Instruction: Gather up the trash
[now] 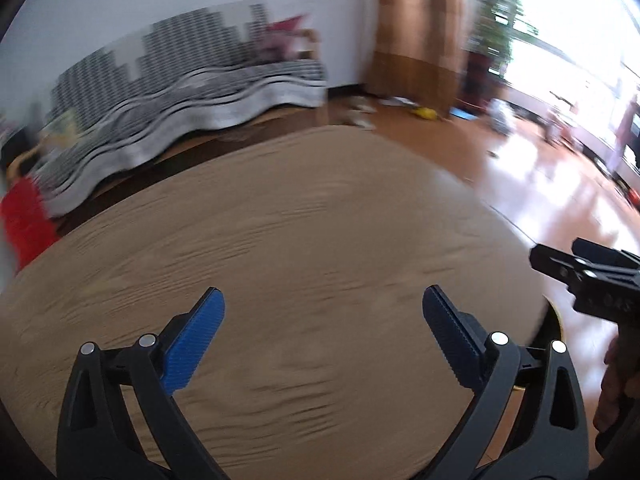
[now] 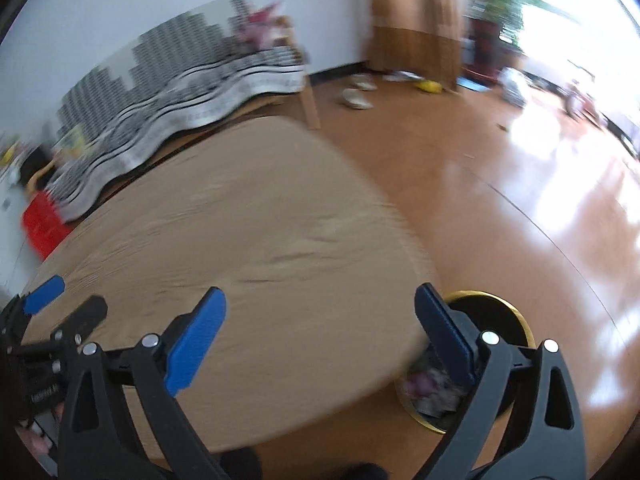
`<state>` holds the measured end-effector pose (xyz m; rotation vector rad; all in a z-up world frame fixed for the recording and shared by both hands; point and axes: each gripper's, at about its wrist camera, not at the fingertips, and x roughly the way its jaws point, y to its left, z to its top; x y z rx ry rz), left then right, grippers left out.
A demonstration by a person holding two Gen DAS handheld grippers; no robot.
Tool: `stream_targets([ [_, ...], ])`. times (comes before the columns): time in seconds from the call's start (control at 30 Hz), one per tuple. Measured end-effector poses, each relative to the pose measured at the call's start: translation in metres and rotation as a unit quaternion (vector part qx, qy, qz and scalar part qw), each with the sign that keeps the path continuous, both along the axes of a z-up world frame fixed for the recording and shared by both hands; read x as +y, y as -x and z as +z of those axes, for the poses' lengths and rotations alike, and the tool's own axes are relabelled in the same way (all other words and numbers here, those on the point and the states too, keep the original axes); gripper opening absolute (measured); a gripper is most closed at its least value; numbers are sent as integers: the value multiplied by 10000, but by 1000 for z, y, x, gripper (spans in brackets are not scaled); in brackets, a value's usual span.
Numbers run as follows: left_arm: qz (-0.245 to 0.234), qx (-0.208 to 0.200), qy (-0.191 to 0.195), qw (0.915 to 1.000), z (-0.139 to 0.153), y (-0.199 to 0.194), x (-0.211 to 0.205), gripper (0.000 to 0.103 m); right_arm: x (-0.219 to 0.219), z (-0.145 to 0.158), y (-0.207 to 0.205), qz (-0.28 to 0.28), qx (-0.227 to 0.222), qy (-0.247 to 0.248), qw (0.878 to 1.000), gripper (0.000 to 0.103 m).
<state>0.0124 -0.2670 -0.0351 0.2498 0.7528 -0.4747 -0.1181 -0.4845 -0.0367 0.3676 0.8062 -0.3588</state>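
Observation:
My left gripper (image 1: 323,308) is open and empty above a light wooden table (image 1: 280,248). My right gripper (image 2: 320,308) is open and empty over the table's right edge (image 2: 280,220). A black bin with a gold rim (image 2: 502,312) stands on the floor just right of the table, with crumpled trash (image 2: 428,392) inside it. The right gripper's body shows at the right edge of the left wrist view (image 1: 588,276). The left gripper shows at the left of the right wrist view (image 2: 44,292). Both views are motion-blurred.
A sofa with a black-and-white striped cover (image 1: 180,100) stands beyond the table. A red box (image 2: 42,224) sits at the left. Glossy wooden floor (image 2: 540,200) spreads to the right, with small items scattered near a brown curtain (image 2: 412,20).

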Motion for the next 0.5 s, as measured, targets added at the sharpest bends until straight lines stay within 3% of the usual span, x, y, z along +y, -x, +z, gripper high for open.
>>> stream_targets([
  [0.2, 1034, -165, -105, 9944, 10, -23, 109, 96, 107, 19, -63, 1057, -108, 51, 9943, 92],
  [0.33, 1782, -140, 24, 9839, 13, -41, 185, 96, 179, 28, -98, 1685, -146, 161, 9855, 92],
  [0.5, 2376, 18, 227, 9711, 6, -55, 250, 96, 243, 26, -127, 2191, -119, 351, 9750, 92],
])
